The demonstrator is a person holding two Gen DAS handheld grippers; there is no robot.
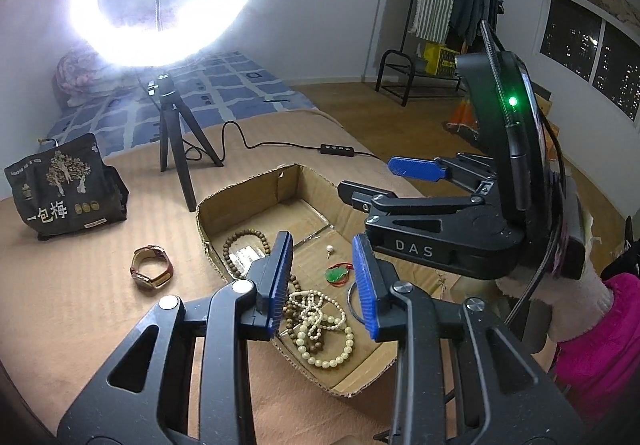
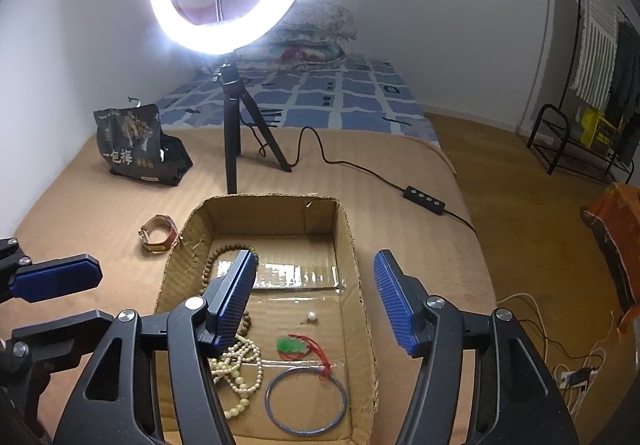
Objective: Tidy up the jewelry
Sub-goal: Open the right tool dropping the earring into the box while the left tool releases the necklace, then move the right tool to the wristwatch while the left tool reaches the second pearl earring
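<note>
I see the open brown cardboard box [image 2: 352,245] on the bed holding cream pearl beads [image 2: 240,373] and a green jade pendant [image 2: 290,345]. My left claw [image 1: 322,285] and right claw [image 2: 316,299] both gape, empty, above it.

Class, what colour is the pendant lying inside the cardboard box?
Green, on a red cord; the pendant shows best in the right wrist view.

beads [image 2: 240,377], bangle [image 2: 306,401] in box [image 2: 352,245]; watch [image 2: 158,233] outside.
</note>
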